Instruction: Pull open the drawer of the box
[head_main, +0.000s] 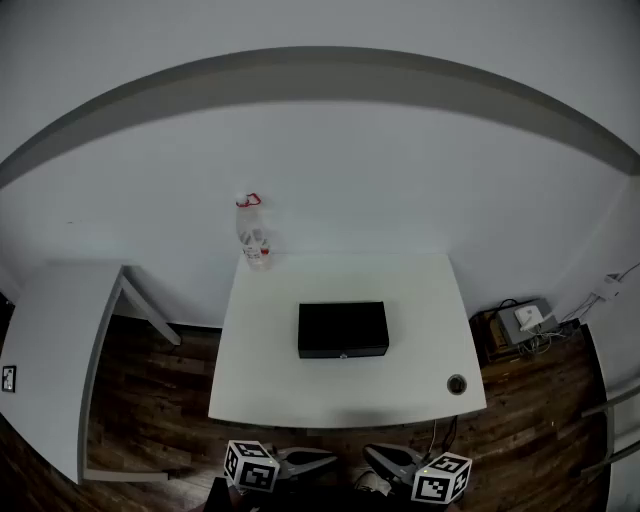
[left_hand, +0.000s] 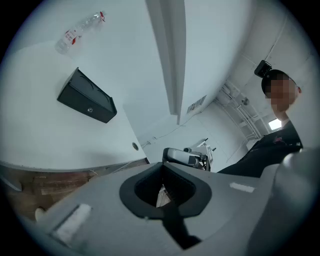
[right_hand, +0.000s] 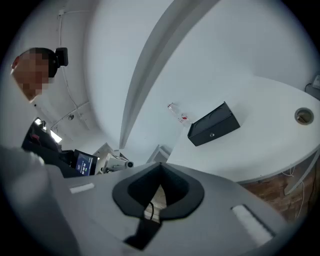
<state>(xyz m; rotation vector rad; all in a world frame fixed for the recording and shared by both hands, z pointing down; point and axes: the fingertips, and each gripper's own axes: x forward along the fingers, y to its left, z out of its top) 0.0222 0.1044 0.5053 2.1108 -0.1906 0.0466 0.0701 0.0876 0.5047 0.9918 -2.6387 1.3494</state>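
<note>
A black box (head_main: 342, 328) lies in the middle of the white table (head_main: 270, 390), its drawer shut and a small round knob (head_main: 343, 354) on the front that faces me. The same box shows in the left gripper view (left_hand: 86, 97) and in the right gripper view (right_hand: 214, 124). My left gripper (head_main: 335, 461) and right gripper (head_main: 367, 452) hang below the table's near edge, tips pointing at each other, well short of the box. In each gripper view the jaws meet at the tip, left (left_hand: 162, 165) and right (right_hand: 160, 165), with nothing between them.
A clear plastic bottle with a red cap (head_main: 253, 232) stands at the table's far left edge. A round cable hole (head_main: 456, 384) sits in the near right corner. A second white table (head_main: 50, 350) stands at the left, and cables with a small device (head_main: 520, 322) lie on the floor at the right.
</note>
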